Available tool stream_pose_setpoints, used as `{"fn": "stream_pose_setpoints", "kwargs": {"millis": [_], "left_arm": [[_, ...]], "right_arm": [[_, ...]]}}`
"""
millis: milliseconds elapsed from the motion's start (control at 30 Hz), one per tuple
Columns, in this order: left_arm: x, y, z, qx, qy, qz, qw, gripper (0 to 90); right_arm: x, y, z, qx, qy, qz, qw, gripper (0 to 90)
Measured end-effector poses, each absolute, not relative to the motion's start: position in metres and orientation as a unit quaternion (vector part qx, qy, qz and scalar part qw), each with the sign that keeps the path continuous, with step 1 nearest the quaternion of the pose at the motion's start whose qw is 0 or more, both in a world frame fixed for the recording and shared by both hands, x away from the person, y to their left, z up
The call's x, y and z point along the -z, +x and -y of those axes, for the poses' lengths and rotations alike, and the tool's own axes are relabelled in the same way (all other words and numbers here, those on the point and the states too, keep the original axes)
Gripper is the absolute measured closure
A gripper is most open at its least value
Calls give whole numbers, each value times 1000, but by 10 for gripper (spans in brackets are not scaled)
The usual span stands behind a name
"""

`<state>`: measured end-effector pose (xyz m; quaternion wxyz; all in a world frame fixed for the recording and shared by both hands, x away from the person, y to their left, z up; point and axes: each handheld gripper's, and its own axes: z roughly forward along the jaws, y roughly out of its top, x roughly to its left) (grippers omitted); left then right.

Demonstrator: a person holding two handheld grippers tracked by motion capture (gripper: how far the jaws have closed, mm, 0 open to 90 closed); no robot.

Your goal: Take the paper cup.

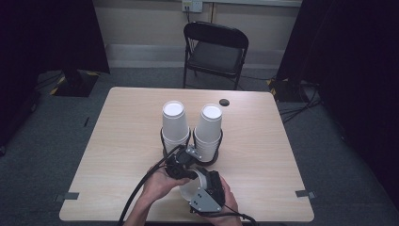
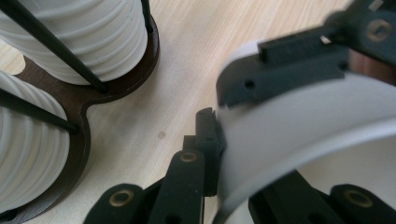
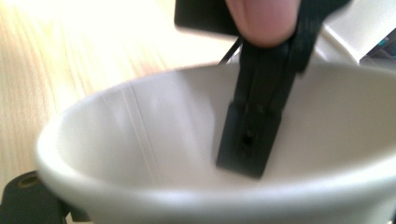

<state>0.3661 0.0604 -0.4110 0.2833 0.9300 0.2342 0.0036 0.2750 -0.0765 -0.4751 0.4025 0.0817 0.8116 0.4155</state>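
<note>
Currently I log one white paper cup (image 1: 190, 187), lying between my two claws near the table's (image 1: 117, 155) front edge. Left gripper (image 1: 181, 165): narrow, pinching the cup's rim (image 2: 224, 154), one jaw inside. Right gripper (image 1: 207, 190): clamped around the cup's wall. Beyond both: two cup stacks (image 1: 175, 123) in a dark holder (image 2: 81, 140).
</note>
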Motion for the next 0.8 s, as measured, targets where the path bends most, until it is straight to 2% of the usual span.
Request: {"fn": "stream_pose_setpoints", "kwargs": {"millis": [567,633,733,800], "left_arm": [[417,366,-65,11,909,-260,325,851],[419,366,-66,6,904,-267,333,802],[420,367,-69,6,900,-268,345,795],[421,366,-70,-1,895,-271,355,754]], "right_arm": [[473,274,80,-443,101,-795,403,108],[473,275,81,-448,106,-795,396,111],[472,277,84,-456,118,-793,386,113],[472,278,86,-462,126,-791,380,114]]}}
